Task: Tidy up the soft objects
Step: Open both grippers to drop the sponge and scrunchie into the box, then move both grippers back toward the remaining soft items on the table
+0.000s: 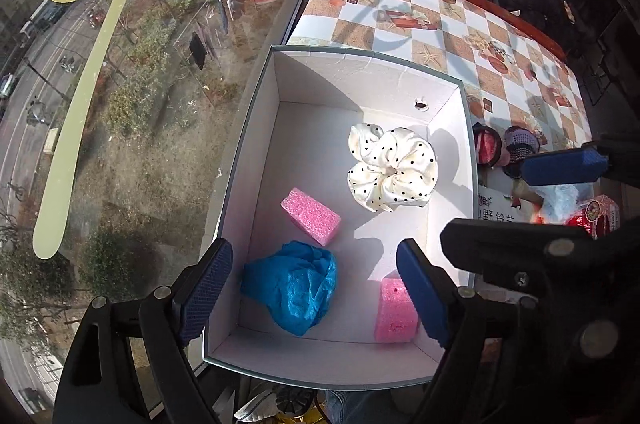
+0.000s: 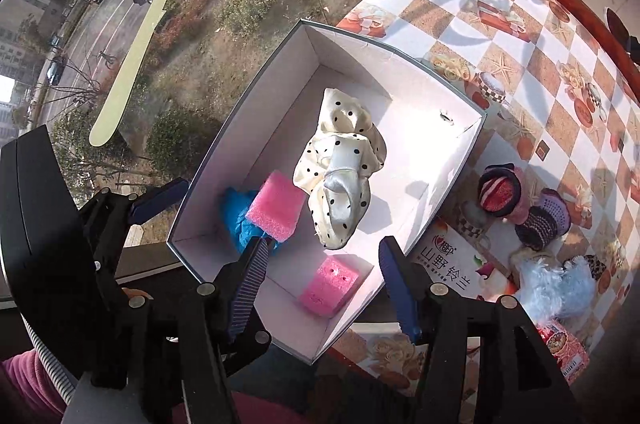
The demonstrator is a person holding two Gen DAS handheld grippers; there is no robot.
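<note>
Left gripper [image 1: 314, 288] hanging spread and empty over white box [image 1: 256, 144], blue cloth [image 1: 292, 288], two pink sponges [image 1: 311, 216] and dotted scrunchie [image 1: 390, 168] lying inside, right gripper [image 2: 320, 282] hovering spread and empty, knitted items [image 2: 520, 204] sitting on checkered table [image 2: 520, 36] beside the box.

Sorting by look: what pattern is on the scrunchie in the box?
Cream satin with small black polka dots; the scrunchie shows best in the left wrist view.

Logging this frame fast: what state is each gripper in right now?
Left gripper: open, holding nothing, above the white box.
Right gripper: open, holding nothing, above the same box.
</note>
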